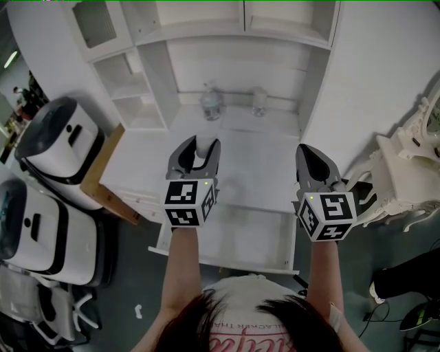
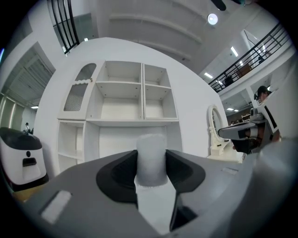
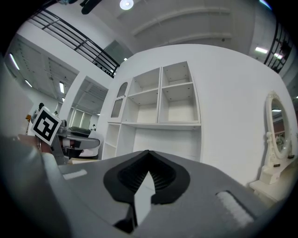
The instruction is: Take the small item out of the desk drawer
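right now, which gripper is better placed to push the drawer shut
Right. The right gripper is shut and empty by the open drawer; the left gripper is clamped on the white cylinder.

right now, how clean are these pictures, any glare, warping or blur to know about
Head view: the white desk is washed out, so the clear containers barely show. Left gripper view: fisheye bows the shelf unit, corners go black, and the white cylinder between the jaws is soft. Right gripper view: a ceiling lamp flares at the top.
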`<state>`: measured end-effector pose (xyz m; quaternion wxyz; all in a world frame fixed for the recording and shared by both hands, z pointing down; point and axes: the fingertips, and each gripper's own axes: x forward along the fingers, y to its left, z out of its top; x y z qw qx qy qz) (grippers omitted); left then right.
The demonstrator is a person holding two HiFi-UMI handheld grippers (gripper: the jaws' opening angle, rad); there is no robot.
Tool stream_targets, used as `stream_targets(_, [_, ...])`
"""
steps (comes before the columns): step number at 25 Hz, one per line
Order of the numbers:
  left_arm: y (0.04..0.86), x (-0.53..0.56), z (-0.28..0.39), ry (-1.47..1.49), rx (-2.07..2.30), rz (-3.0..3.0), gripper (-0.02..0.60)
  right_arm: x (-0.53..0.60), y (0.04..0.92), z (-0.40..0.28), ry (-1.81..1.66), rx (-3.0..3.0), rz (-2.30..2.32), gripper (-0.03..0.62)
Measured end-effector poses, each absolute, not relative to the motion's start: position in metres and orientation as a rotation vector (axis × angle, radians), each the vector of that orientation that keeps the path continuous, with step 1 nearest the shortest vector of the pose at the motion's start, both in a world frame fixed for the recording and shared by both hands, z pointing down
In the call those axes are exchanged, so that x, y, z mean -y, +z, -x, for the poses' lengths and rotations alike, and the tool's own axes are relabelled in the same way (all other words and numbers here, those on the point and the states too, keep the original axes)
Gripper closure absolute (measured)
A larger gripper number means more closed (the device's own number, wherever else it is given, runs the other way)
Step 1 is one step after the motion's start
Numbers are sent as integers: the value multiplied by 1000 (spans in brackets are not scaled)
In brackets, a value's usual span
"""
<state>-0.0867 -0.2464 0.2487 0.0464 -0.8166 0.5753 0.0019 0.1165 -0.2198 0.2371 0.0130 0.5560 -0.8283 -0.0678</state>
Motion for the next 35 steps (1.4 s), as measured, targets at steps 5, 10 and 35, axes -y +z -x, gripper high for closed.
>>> stream_targets(5, [228,240,88,91,-1719,2456,390,219,230,-120,-243,2589,-1756,592])
stream_targets(10, [209,232,85,118,-1655,2382,390,215,216,-125,-360,2586,-1793,592])
stream_targets(35, [161,216,104,185,-1605,2202,388,208,175,-128,-553,2585,-1822,592])
